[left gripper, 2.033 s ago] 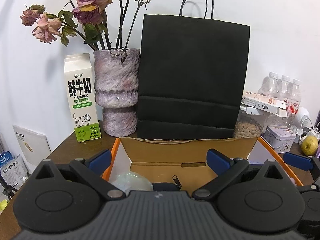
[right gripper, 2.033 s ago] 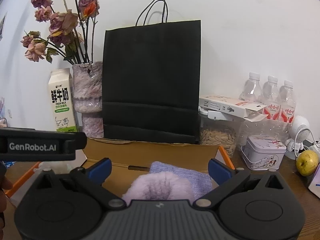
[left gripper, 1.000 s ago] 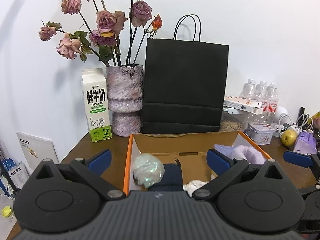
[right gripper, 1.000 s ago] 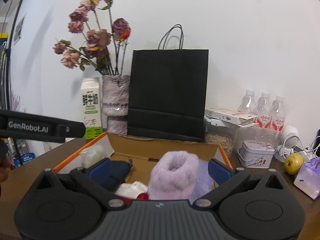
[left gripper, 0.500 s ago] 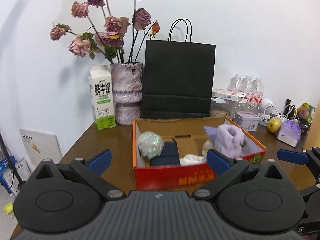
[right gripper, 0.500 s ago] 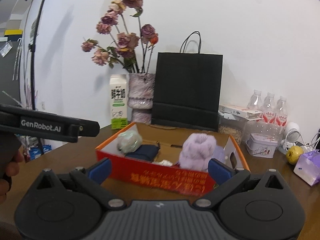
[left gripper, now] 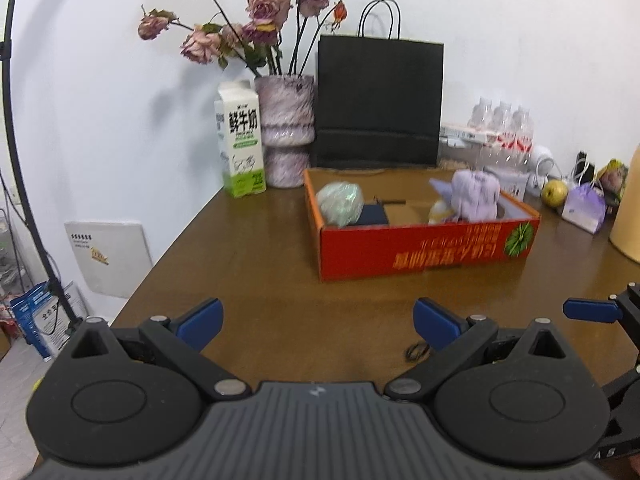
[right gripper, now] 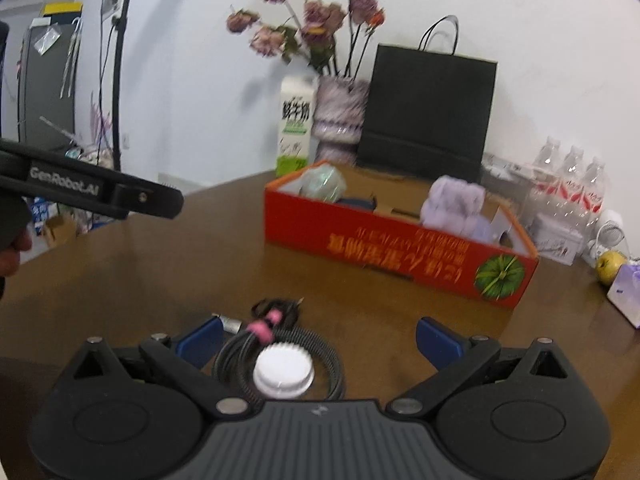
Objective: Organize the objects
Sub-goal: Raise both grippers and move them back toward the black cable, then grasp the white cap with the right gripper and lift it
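Left gripper [left gripper: 318,320] level and low over the wooden table [left gripper: 280,280], pointing straight at the back wall, blue fingers [left gripper: 200,322] spread wide with only bare tabletop between them. Off at its far left, a white board [left gripper: 108,258] leaning by the table edge and a black stand pole [left gripper: 16,152]. Further back, left to right: milk carton [left gripper: 241,140], fuzzy vase [left gripper: 285,130] with dried roses [left gripper: 256,12], black paper bag [left gripper: 378,104]. In front of the bag, well ahead of both grippers, the red cardboard box [left gripper: 424,250], already holding a pale green bundle [left gripper: 340,204] at its left end, something dark blue [left gripper: 374,214] beside that, and a fluffy lilac item [left gripper: 476,196] toward the right. Past the box: water bottles [left gripper: 502,120], a green apple [left gripper: 555,191], a small purple bag [left gripper: 584,208].

Right gripper [right gripper: 320,338] also low and roughly level, angled toward the box's [right gripper: 384,246] front corner, fingers [right gripper: 438,342] wide apart, gripping nothing. Right between them on the table: a coiled black cable [right gripper: 280,344] with a pink tie, and a white ribbed cap [right gripper: 283,370] sitting on the coil. Can't tell whether the left finger touches the cable. Body of the left gripper [right gripper: 100,196] sticking in from the left edge of that view.
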`<state>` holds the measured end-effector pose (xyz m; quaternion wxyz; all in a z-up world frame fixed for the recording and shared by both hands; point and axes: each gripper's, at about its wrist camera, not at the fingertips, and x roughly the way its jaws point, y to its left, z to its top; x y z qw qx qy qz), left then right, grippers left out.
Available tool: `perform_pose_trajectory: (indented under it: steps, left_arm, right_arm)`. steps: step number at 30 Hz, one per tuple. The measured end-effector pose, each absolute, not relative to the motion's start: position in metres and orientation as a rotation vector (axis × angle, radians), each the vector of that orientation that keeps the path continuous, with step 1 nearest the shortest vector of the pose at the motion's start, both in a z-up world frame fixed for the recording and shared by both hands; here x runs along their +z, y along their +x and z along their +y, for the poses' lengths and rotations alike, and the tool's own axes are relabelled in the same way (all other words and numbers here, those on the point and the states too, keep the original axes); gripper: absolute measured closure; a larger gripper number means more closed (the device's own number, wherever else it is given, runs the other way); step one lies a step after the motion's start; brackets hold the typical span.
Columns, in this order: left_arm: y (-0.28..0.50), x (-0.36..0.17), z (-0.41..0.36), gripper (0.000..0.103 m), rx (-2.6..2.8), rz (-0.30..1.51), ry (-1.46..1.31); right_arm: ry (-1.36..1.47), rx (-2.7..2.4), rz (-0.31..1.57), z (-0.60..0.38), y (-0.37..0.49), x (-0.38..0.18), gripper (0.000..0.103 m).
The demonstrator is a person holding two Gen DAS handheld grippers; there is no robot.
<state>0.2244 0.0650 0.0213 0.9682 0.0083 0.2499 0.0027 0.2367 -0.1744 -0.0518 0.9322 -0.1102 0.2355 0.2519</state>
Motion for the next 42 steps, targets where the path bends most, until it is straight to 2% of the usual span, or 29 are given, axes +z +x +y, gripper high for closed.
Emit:
perform_pose_trajectory:
  steps: [2,7,13,16,27,42]
  left_arm:
    - [0.218,0.018,0.068,0.0,0.006,0.516,0.019]
    - [0.203,0.012,0.073,0.0,0.011,0.531,0.016]
    - [0.195,0.007,0.071,0.0,-0.007,0.561,0.012]
    - [0.194,0.005,0.068,0.0,-0.033,0.58,0.008]
    - [0.199,-0.006,0.058,0.0,-0.121,0.641,0.029]
    - [0.204,-0.004,0.052,0.0,-0.118,0.65,0.029]
  right_arm:
    - [-0.224,0.53,0.498,-0.174,0.235,-0.056,0.012]
    - [-0.235,0.56,0.548,-0.169,0.238,-0.062,0.042]
    - [-0.282,0.591,0.591,-0.159,0.242,-0.066,0.058]
    - [-0.273,0.608,0.625,-0.158,0.249,-0.067,0.063]
    - [-0.296,0.644,0.667,-0.153,0.261,-0.075,0.065]
    - [-0.22,0.62,0.502,-0.173,0.245,-0.064,0.066]
